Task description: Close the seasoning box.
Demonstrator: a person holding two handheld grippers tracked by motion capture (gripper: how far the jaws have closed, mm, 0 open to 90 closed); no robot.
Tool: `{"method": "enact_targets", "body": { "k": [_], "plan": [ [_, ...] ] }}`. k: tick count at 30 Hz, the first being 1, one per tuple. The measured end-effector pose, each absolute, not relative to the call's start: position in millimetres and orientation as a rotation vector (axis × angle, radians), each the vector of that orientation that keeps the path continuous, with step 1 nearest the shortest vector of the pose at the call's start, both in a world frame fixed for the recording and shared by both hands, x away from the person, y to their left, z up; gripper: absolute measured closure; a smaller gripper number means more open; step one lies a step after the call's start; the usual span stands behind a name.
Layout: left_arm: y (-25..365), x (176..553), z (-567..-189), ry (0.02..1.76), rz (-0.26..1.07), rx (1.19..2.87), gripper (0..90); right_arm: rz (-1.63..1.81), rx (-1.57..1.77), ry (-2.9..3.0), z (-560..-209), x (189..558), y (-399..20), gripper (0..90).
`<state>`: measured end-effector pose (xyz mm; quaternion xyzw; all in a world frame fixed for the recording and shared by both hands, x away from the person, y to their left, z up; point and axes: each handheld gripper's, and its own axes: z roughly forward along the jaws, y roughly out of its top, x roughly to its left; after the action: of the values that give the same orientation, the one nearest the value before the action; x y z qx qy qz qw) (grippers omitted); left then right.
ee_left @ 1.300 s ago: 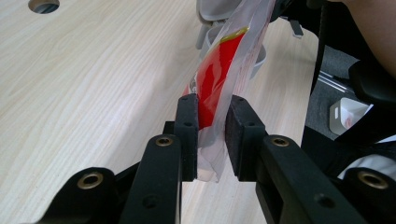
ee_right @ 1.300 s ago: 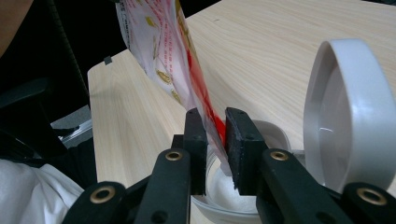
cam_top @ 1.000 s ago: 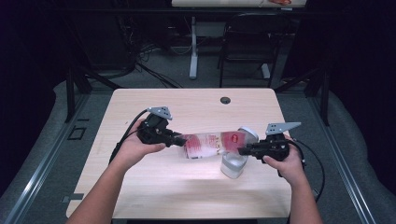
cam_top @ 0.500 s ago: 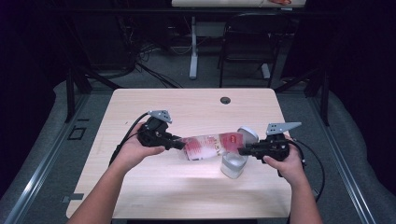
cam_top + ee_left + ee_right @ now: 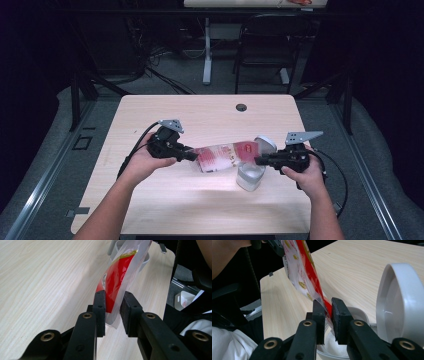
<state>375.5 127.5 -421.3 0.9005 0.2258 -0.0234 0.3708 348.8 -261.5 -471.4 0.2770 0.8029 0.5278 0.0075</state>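
Left gripper and right gripper, whose jaws have just been closing: each pinches an opposite end of the red-and-clear plastic sachet, held above the open white lidded jar. Sachet: light, limp, probably slippery film, best gripped at its flat sealed edges.

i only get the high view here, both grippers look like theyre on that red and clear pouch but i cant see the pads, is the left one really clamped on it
Observer: Yes. In the left gripper view, the left gripper has the pouch pinched between its pads at one sealed end.
Operator: and the right one
Observer: The right gripper has just closed further; its pads press the pouch's other end.
Operator: where is that end relative to the white container
Observer: Directly over the open mouth of the container; the right gripper view looks down into it below the jaws.
Operator: lid off?
Observer: Flipped open. The white lid stands upright beside the mouth, to the right in that view.
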Motion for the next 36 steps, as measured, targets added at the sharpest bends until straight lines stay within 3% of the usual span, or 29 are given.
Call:
{"method": "enact_targets", "body": {
  "k": [21, 36],
  "plan": [
    [137, 373, -436, 0.603, -0.044, 2.300, 74.3, 1.695, 0.790, 2.479, -461, 343, -253, 89.4],
    [165, 366, -455, 0.594, -0.055, 2.220, 73.1, 1.580, 0.693, 2.537, -440, 333, -223, 90.0]
  ]
}}
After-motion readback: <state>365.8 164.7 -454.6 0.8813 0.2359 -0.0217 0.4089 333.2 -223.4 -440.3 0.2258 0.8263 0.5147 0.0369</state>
